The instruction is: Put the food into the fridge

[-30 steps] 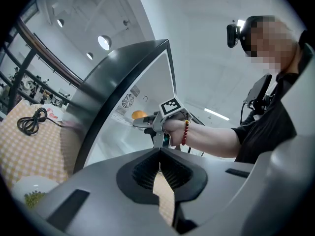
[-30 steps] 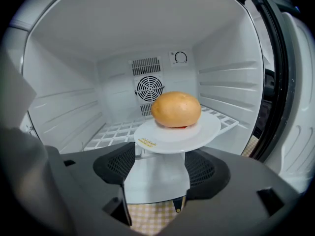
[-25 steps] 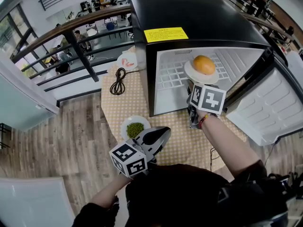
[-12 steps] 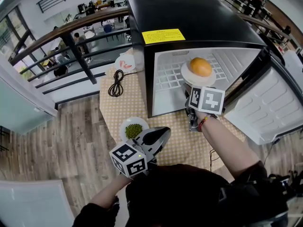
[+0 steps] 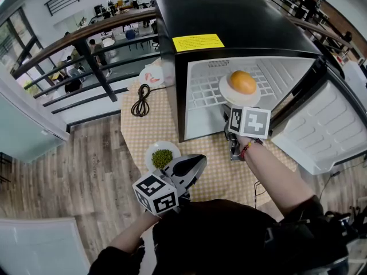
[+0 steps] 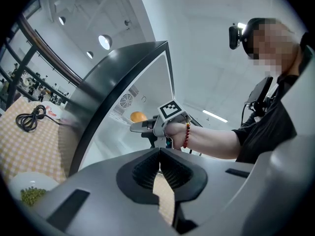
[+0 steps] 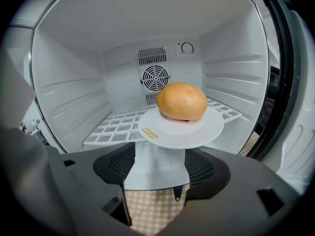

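1. The fridge (image 5: 241, 22), black outside and white inside, stands on the table (image 5: 149, 125) under a checked cloth, taking up its far right part. Its door (image 5: 327, 130) is swung fully open to the right.
2. The bun (image 7: 182, 101) lies on a white plate (image 7: 211, 124) inside the fridge. The plate rests at the front edge of the wire shelf (image 7: 118, 127), roughly at the middle of its width, with the fan grille (image 7: 155, 76) on the back wall behind it.
3. The right gripper (image 7: 158, 166) is held at the fridge's opening and points straight in. Its jaws are spread wide with nothing between them, and the plate's near rim sits just beyond and above their tips, apart from both pads.
4. The left gripper (image 6: 160, 154) hangs low over the table's near edge, well apart from the fridge. Its jaws are pressed together and hold nothing.
5. A second plate (image 5: 172, 148) carrying green peas (image 5: 162, 158) sits by the table's near left corner, just ahead of the left gripper's tips.
6. A coiled black cable (image 5: 141, 99) lies along the table's left edge.
7. A third plate (image 5: 152, 75) sits at the far left corner, and what it carries is too small to tell.
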Motion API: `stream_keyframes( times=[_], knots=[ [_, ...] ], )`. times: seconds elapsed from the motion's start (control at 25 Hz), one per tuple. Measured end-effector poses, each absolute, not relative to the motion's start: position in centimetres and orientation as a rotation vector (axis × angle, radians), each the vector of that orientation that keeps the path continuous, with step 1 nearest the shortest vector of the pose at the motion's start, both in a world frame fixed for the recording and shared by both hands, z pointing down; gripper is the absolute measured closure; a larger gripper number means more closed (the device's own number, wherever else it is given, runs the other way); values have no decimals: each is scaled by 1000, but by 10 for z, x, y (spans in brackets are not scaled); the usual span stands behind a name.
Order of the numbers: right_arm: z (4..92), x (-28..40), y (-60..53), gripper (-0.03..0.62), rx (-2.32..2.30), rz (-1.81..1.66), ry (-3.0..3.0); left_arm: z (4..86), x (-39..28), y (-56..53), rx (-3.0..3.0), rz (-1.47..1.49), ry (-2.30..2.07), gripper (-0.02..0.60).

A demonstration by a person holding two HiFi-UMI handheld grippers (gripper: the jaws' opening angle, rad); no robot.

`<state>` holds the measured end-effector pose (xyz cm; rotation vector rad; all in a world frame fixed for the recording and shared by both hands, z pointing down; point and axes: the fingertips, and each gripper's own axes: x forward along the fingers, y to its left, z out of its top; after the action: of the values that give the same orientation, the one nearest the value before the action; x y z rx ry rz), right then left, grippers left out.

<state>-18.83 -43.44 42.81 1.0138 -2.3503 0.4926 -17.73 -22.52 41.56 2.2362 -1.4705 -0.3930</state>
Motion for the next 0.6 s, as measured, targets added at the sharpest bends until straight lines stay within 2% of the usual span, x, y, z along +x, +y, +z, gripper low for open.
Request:
stream_keyframes(
  times=[0.6],
  knots=[
    [434,-188,-438,287,1014,467,-2340,419,-179,-228,2221,-399,-1467,568]
  ],
)
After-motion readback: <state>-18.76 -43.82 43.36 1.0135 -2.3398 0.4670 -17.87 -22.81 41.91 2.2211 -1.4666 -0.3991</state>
